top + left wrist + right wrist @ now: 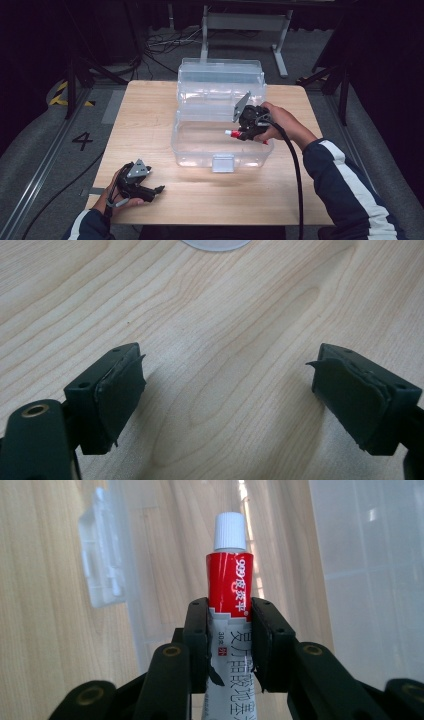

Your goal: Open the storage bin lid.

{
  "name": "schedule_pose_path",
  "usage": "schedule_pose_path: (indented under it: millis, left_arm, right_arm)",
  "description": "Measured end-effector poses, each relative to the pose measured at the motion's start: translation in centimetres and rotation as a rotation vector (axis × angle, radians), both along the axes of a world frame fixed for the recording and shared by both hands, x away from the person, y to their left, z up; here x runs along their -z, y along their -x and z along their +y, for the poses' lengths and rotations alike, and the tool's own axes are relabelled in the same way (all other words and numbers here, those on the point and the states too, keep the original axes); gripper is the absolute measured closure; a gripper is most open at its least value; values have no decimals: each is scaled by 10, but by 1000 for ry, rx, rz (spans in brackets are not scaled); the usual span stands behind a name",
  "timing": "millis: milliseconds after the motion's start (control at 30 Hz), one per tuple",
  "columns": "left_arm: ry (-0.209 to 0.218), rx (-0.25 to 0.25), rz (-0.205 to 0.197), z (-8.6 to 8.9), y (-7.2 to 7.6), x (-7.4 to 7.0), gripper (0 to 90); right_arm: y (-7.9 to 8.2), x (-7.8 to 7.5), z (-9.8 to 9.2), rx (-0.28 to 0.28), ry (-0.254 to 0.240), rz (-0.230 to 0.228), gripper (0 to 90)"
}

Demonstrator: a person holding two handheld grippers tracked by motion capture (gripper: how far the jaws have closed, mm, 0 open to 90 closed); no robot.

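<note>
A red and white tube (230, 585) with a white cap sits between the jaws of my right gripper (230, 645), which is shut on it. In the high view that right gripper (239, 134) holds the tube (231, 133) over the right part of the open clear plastic box (200, 150), cap pointing left. My left gripper (159, 189) rests near the table's front left corner. Its jaws stand wide apart in the left gripper view (227, 390), with bare wood between them.
The clear box has a raised lid (220, 75) at the back and a front latch (223, 163). The wooden table (150, 115) is bare around the box. Cables and a metal stand lie on the floor behind the table.
</note>
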State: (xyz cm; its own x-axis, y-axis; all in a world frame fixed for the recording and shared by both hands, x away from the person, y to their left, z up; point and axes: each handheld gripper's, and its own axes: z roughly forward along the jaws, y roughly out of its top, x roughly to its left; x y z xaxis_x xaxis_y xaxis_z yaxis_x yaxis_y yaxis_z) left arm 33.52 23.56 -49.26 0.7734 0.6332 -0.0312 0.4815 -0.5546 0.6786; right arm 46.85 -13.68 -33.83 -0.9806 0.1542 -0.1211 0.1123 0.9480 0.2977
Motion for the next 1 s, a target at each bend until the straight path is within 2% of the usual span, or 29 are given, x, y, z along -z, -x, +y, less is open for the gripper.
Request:
schedule_pose_path:
  millis: [233,733,1000]
  left_arm:
    - [0,0,0,0,0,0,137]
    - [1,1,1,0,0,0,136]
    - [0,1,1,0,0,0,136]
  right_arm:
    - [-8,13,1,2,16,13,712]
    - [-11,40,1,-31,71,51,712]
    - [-13,54,2,-40,84,76,711]
